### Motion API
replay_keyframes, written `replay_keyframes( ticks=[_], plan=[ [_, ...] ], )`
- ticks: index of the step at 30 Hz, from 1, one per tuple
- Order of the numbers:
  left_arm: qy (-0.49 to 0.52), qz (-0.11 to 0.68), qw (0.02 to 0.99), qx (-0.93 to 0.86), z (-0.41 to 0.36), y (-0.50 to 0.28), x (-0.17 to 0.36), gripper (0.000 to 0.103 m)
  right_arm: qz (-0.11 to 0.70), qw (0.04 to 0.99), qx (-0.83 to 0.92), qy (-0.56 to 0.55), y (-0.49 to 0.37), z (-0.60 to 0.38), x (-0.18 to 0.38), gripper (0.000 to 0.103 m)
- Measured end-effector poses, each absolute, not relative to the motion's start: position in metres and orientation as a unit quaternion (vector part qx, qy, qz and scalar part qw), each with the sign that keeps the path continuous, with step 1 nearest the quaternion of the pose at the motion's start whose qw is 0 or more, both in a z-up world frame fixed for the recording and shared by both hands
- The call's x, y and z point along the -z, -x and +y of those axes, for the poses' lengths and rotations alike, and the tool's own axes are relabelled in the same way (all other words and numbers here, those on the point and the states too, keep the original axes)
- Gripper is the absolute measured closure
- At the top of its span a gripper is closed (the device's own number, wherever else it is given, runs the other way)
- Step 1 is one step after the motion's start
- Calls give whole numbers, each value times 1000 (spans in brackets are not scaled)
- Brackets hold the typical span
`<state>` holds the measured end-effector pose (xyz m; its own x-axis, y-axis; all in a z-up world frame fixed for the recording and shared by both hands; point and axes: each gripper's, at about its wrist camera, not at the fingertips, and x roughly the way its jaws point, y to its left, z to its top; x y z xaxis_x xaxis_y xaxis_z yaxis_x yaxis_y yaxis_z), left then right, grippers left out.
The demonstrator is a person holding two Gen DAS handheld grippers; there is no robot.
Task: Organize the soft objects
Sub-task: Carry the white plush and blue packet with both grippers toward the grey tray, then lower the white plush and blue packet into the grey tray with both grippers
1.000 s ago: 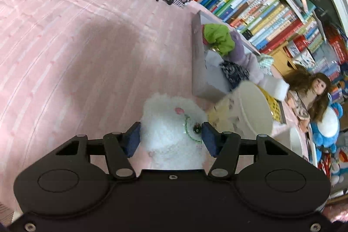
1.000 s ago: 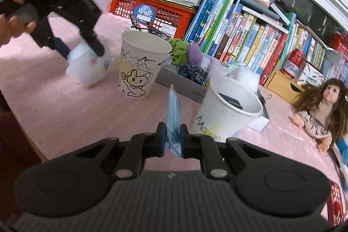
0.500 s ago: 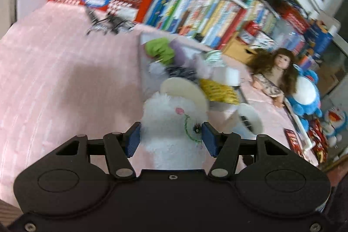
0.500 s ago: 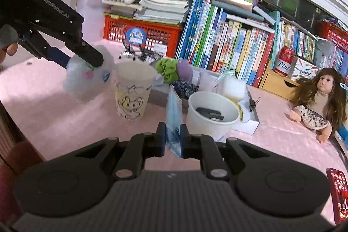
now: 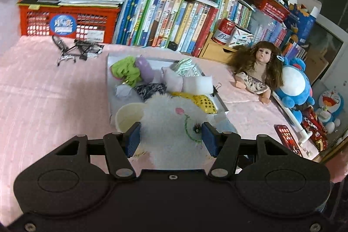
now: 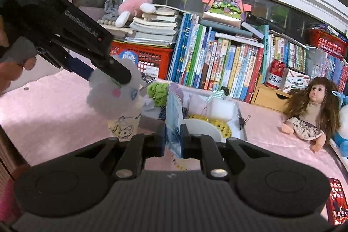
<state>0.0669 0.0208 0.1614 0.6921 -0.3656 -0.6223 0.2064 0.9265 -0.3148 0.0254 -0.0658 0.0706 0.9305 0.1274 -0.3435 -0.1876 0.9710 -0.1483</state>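
Left wrist view: left gripper (image 5: pixel 170 137) clamps a white fluffy plush (image 5: pixel 171 123), blue pads pressed into both its sides, carried in the air above the near end of the grey tray (image 5: pixel 108 71). Paper cup (image 5: pixel 128 115) sits just left of and under the plush, rim partly hidden. Tray holds a green scrunchie (image 5: pixel 126 71), a purple soft piece (image 5: pixel 144 67), a white sponge block (image 5: pixel 199 84) and a yellow sequin piece (image 5: pixel 201 101). Pink tablecloth (image 5: pixel 43 90) all around.

Right wrist view: right gripper (image 6: pixel 173 138) is pinched narrow on a thin blue packet (image 6: pixel 174 121), standing upright between the pads. White bowl (image 6: pixel 202 128) is just beyond it. Left gripper (image 6: pixel 113 77) comes in from the upper left, plush (image 6: pixel 113 97) hanging directly over the cartoon-printed cup (image 6: pixel 124 127).

Judgement: step is dropping the plush into the cup. To do it well, centre it over the rim, lower it before opening, and keep the right gripper clear.
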Motion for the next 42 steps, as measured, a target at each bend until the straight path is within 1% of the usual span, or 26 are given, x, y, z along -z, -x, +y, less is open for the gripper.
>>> replay_keyframes(
  ticks=[6, 14, 32, 42],
  plan=[
    [78, 348, 920, 162, -7, -82, -171, 46, 157, 982, -66, 84, -34, -77, -78, 86],
    [67, 341, 924, 162, -27, -99, -178, 46, 157, 984, -46, 70, -44, -89, -81, 86],
    [70, 351, 923, 142, -35, -131, -172, 46, 165, 984, -21, 61, -67, -104, -85, 86],
    [86, 368, 918, 121, -34, -162, -174, 46, 181, 983, -12, 41, -91, -126, -94, 86]
  ],
)
